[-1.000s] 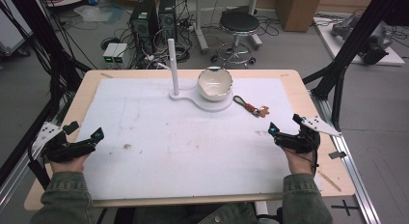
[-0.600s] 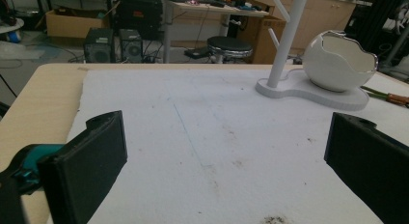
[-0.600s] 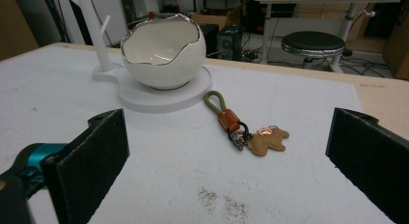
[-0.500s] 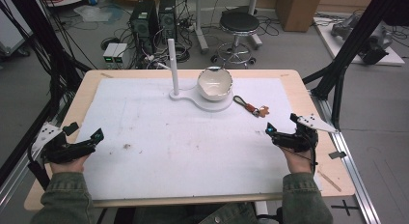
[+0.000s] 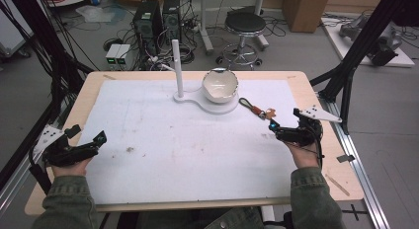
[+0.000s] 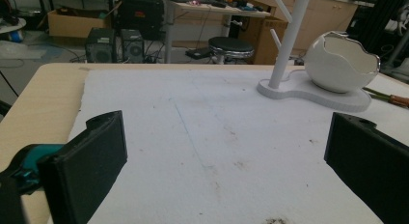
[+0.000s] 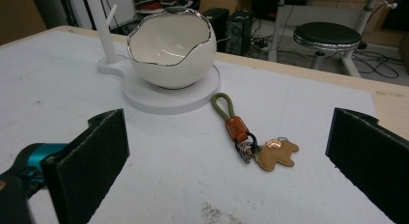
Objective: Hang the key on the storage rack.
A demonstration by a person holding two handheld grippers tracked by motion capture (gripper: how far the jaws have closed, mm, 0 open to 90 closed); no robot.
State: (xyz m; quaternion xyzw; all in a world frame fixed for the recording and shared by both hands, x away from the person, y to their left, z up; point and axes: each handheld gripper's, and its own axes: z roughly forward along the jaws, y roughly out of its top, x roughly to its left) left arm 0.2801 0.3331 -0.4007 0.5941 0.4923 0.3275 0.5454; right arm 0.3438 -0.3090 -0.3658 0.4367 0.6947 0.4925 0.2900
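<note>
A keychain (image 5: 257, 109) (image 7: 253, 142) with a green loop, an orange band and a tan charm lies on the white mat, right of the stand. The stand has a white base (image 5: 217, 106), an upright post (image 5: 177, 66) (image 6: 289, 38) and an egg-shaped white bowl (image 5: 220, 84) (image 7: 171, 48) (image 6: 340, 62). My right gripper (image 5: 274, 129) (image 7: 230, 121) is open just short of the keychain, its jaws wide to either side of it. My left gripper (image 5: 100, 139) (image 6: 226, 137) is open at the mat's left edge, with bare mat between its jaws.
The white mat (image 5: 188, 145) covers most of the wooden table (image 5: 64, 125). Small dark specks (image 5: 129, 150) mark the mat near the left gripper. Behind the table stand a stool (image 5: 245, 24), computer towers (image 5: 158, 17) and cables.
My right gripper has edged a little left and forward, closer to the keychain. The left gripper has stayed in place.
</note>
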